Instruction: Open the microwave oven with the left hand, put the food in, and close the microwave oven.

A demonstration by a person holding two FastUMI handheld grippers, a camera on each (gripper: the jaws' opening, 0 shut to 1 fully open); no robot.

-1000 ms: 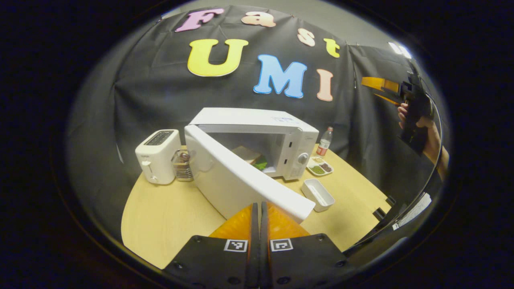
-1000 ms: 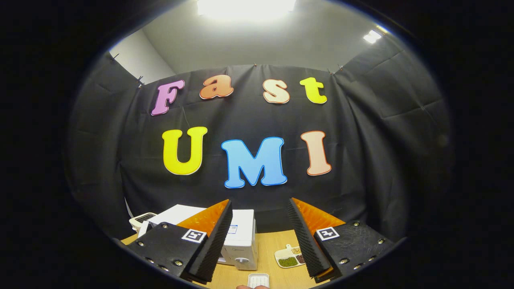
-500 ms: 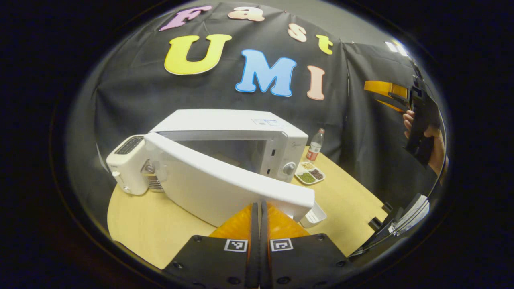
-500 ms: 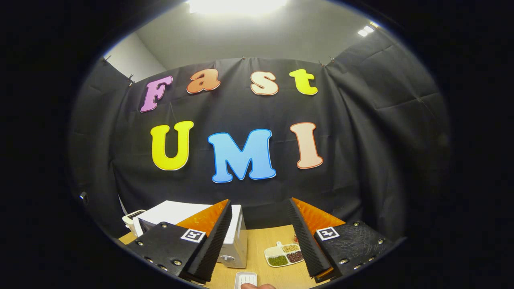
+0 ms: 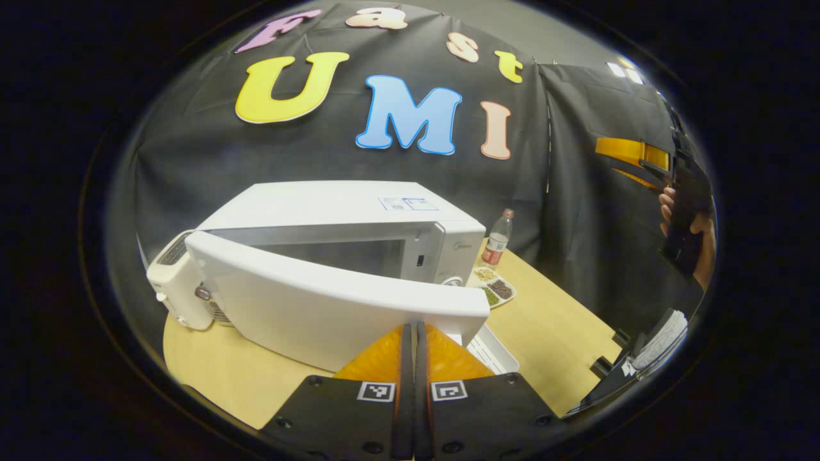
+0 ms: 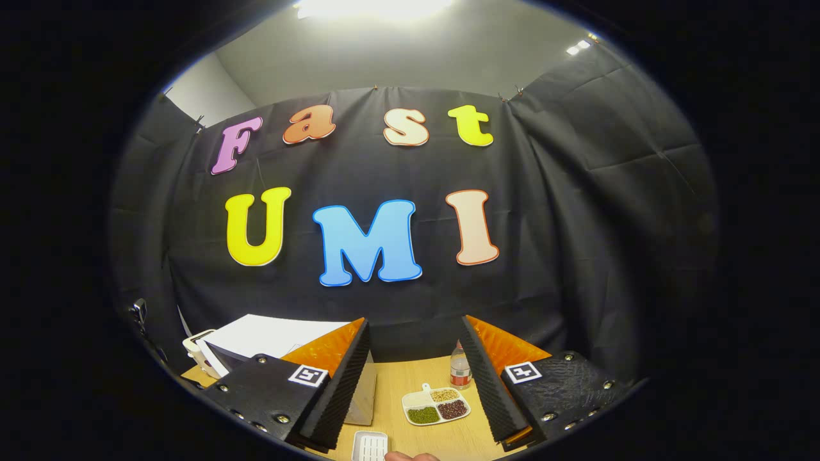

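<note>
The microwave oven (image 5: pixel 359 218) stands on the table (image 5: pixel 551 326), its door (image 5: pixel 333 307) partly ajar; stiff and hinged, it should swing lightly when pushed near its free edge. The left gripper (image 5: pixel 413 346) is clenched, empty, against that edge. The right gripper (image 6: pixel 413 378) hangs released above.

My microwave door (image 5: pixel 333 307) hides the oven cavity and any food inside, and covers part of the toaster (image 5: pixel 172 282). The white tray (image 6: pixel 370 446) is cut off at the right gripper view's bottom edge.
</note>
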